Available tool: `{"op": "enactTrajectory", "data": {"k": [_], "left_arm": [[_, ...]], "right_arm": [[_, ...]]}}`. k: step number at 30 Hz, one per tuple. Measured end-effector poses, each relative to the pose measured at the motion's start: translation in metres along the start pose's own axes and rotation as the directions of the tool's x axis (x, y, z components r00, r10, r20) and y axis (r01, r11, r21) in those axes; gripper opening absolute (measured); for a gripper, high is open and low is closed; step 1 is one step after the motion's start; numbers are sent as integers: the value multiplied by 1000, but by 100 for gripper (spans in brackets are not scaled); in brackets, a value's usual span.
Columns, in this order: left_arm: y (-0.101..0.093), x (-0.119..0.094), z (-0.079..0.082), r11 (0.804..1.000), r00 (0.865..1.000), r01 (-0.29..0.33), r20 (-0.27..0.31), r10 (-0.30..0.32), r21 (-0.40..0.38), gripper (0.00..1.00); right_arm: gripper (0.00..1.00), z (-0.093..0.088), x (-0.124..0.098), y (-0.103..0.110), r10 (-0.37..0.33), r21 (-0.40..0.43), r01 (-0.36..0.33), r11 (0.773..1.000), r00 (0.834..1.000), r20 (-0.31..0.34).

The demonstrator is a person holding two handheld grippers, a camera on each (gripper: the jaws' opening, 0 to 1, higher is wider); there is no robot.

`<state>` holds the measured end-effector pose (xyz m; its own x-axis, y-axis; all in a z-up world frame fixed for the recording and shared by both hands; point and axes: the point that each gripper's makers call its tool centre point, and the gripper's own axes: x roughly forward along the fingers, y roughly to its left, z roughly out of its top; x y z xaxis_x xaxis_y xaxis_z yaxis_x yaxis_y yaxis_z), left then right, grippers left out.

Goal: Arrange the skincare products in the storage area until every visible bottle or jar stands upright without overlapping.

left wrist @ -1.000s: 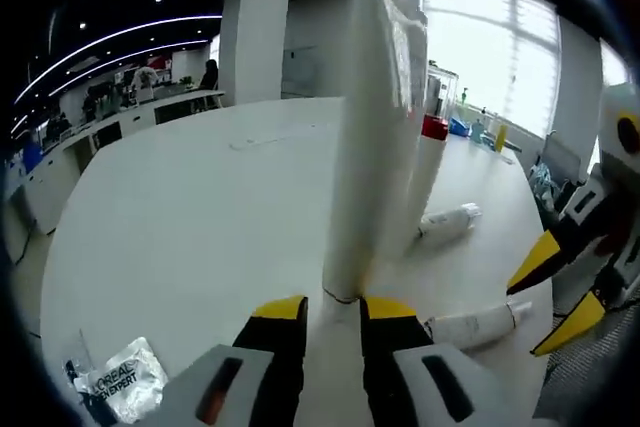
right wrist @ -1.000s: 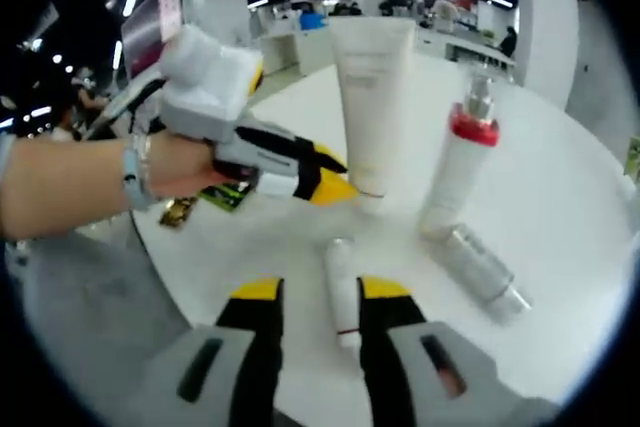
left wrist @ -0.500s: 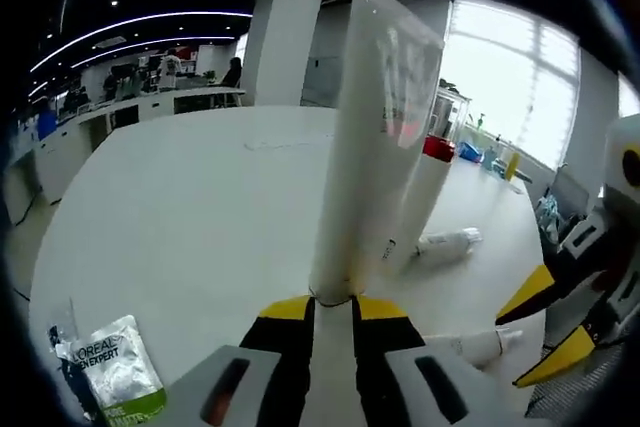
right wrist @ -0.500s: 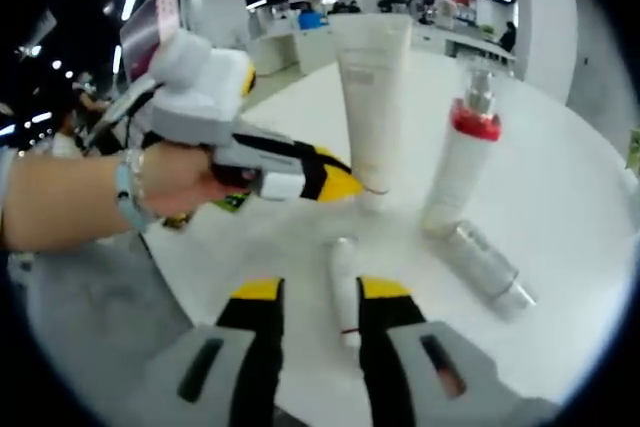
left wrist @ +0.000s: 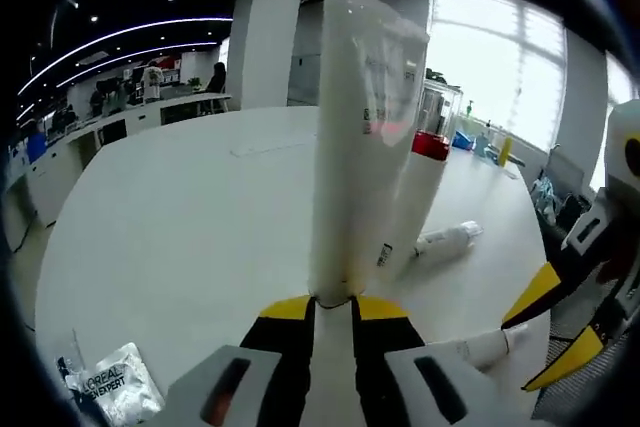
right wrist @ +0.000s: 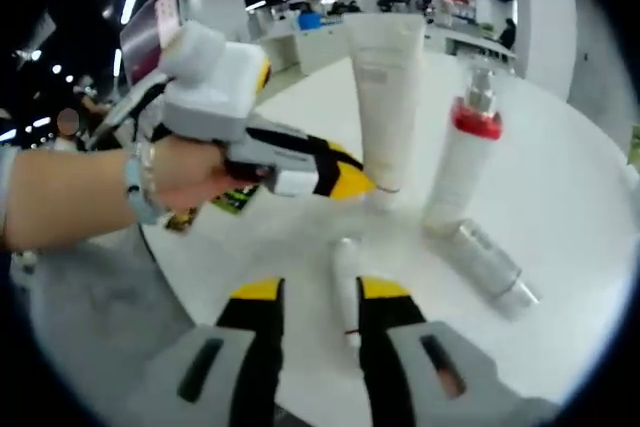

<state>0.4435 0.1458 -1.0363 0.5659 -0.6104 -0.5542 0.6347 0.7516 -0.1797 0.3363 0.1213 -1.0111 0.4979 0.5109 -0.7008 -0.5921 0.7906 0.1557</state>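
Since the earlier frame the left gripper [right wrist: 350, 182] has closed in on the white tube [left wrist: 360, 137] — pinching its base at frame centre to steady it upright. Right gripper [right wrist: 311, 292] waits open over a fallen small tube [right wrist: 345, 287], lower centre.

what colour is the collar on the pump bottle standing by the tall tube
Red, on the white pump bottle; clearest in the right gripper view.

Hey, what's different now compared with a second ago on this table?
The left gripper has closed on the cap end of the upright white tube; its jaws, apart a second ago, now pinch it. In the right gripper view the tube has shifted a little toward the red-collared pump bottle. Unchanged: the pump bottle stands, the silver bottle and small white tube lie flat, and the right gripper stays open.
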Motion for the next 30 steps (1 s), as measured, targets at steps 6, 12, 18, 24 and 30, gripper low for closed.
{"op": "enactTrajectory", "data": {"k": [6,12,18,24,30], "left_arm": [[-3,4,2,1000,1000,6,-1,-6,-7,15],[-7,5,4,1000,1000,16,2,-16,-7,15],[-9,4,4,1000,1000,24,-4,-24,-10,15],[-4,-32,9,998,1000,-31,-3,31,-56,17],[-2,-83,21,981,996,-84,29,90,-173,17]], "right_arm": [[26,-1,1,0,-1,-2,1,1000,1000,-4],[26,-3,2,2,-2,-16,2,1000,1000,-14],[26,-2,2,2,-7,-41,6,999,1000,-16],[26,25,-17,-32,-105,88,94,992,986,128],[26,28,-24,-48,-151,133,132,982,978,146]]}}
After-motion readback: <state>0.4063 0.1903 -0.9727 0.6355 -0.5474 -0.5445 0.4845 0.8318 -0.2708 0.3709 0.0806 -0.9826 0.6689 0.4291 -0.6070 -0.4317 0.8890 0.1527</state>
